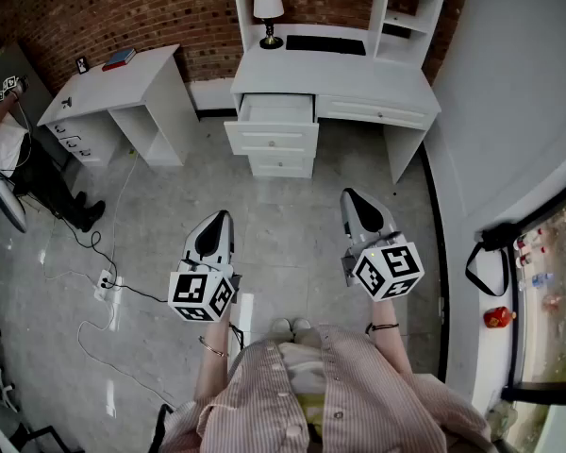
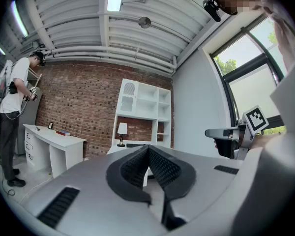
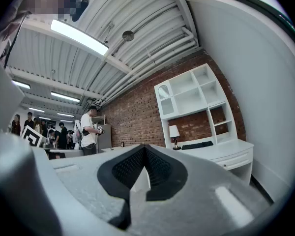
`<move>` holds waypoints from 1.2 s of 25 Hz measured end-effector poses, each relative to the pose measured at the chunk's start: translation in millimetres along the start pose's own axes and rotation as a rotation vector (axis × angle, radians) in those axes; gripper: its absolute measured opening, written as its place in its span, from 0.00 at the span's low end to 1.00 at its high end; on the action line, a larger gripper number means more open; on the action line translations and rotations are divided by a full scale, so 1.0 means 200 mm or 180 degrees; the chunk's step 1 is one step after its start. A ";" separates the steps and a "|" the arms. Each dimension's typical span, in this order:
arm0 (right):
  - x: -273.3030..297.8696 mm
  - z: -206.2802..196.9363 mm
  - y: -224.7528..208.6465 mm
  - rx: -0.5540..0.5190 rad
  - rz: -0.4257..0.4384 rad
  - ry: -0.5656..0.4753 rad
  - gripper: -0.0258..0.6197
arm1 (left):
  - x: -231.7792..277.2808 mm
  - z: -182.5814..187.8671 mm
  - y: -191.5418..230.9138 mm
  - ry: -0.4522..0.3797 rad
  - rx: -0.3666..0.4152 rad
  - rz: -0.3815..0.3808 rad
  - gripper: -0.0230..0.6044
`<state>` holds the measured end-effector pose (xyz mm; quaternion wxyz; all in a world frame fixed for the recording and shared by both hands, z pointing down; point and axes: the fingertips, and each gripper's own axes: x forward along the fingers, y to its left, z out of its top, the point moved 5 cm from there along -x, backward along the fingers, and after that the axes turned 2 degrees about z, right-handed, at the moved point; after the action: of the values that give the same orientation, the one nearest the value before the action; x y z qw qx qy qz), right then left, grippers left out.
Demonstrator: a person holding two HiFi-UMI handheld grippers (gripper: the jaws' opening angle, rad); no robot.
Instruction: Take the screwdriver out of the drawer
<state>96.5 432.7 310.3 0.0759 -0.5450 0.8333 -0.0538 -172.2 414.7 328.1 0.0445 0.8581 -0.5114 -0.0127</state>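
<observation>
Closed tight and empty: left gripper (image 1: 219, 217), right gripper (image 1: 351, 196), well short of the white desk (image 1: 358, 75) | screwdriver unseen, presumably inside the pulled-out top drawer (image 1: 276, 109) | risk: reaching in with closed jaws could shove it deeper

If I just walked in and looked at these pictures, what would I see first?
Probably the left tongs and the right tongs, both shut and empty, held out side by side over the grey floor. Straight ahead, against the brick wall, stands a white desk with its top drawer pulled open and a small lamp on top.
</observation>
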 end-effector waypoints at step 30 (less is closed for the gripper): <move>0.12 -0.18 -0.24 0.0145 -0.0153 0.0193 0.12 | 0.18 -0.15 0.02 0.0208 -0.0125 0.0158 0.04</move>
<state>122.8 392.4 353.2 0.0617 -0.5611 0.8204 -0.0911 -156.5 383.8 359.7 0.0783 0.8440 -0.5305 0.0064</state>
